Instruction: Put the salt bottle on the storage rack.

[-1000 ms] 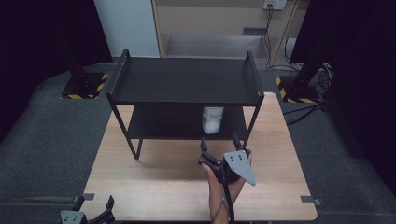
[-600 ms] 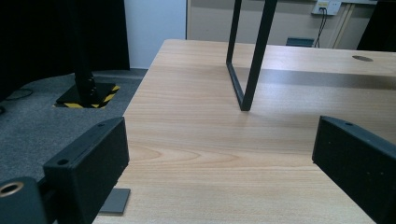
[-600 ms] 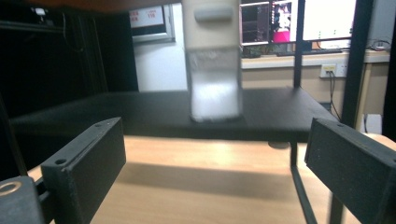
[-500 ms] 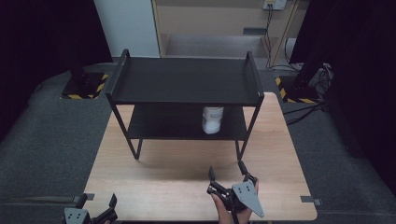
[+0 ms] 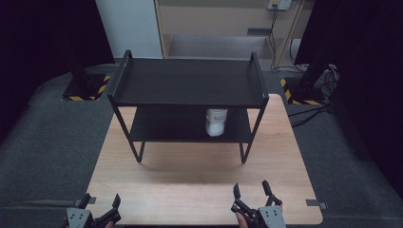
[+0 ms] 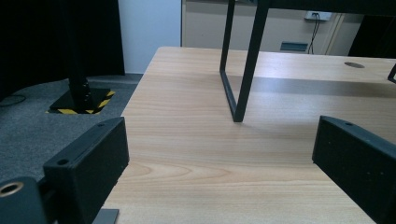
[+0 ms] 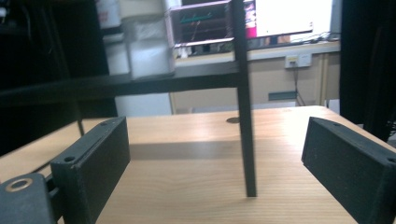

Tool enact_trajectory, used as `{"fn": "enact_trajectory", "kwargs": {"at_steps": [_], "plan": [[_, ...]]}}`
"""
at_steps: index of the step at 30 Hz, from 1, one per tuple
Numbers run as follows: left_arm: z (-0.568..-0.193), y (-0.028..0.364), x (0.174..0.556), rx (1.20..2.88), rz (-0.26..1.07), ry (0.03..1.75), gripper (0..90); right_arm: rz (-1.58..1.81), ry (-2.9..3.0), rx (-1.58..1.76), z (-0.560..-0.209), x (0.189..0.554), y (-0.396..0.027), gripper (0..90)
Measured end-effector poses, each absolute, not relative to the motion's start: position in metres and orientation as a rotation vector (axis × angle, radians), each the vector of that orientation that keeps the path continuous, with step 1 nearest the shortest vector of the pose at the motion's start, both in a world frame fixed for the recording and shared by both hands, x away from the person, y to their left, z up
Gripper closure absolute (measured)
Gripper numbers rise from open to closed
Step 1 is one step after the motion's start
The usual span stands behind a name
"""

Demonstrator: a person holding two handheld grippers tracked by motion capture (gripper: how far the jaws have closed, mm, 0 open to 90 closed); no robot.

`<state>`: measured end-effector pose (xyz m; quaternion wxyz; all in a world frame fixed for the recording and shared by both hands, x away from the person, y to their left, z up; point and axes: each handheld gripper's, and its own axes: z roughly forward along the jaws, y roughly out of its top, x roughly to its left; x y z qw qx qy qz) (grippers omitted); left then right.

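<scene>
Black two-level shelf [image 5: 190, 90] standing on the wooden table [image 5: 190, 190], white jar [image 5: 216, 122] on its lower level toward the right, left gripper [image 5: 100, 209] and right gripper [image 5: 251, 194] at the table's near edge, both with jaws wide apart, holding nothing

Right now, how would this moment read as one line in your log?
left gripper: open, empty, near table edge | right gripper: open, empty, near edge | jar: upright on rack's lower shelf | table: bare in front
</scene>
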<state>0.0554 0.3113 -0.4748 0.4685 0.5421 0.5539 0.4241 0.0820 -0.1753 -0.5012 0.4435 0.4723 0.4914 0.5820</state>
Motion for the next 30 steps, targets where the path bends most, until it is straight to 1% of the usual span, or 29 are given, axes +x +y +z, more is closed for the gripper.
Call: {"fn": "enact_trajectory", "kwargs": {"at_steps": [11,30], "plan": [[-0.473,0.311,0.060,1.329,1.031,1.362,2.6,1.423,1.250,1.190,-0.515,0.075,-0.192,7.6],[-0.472,0.310,0.064,1.340,1.028,1.364,2.7,1.428,1.281,1.236,-0.524,0.080,-0.196,8.3]]}}
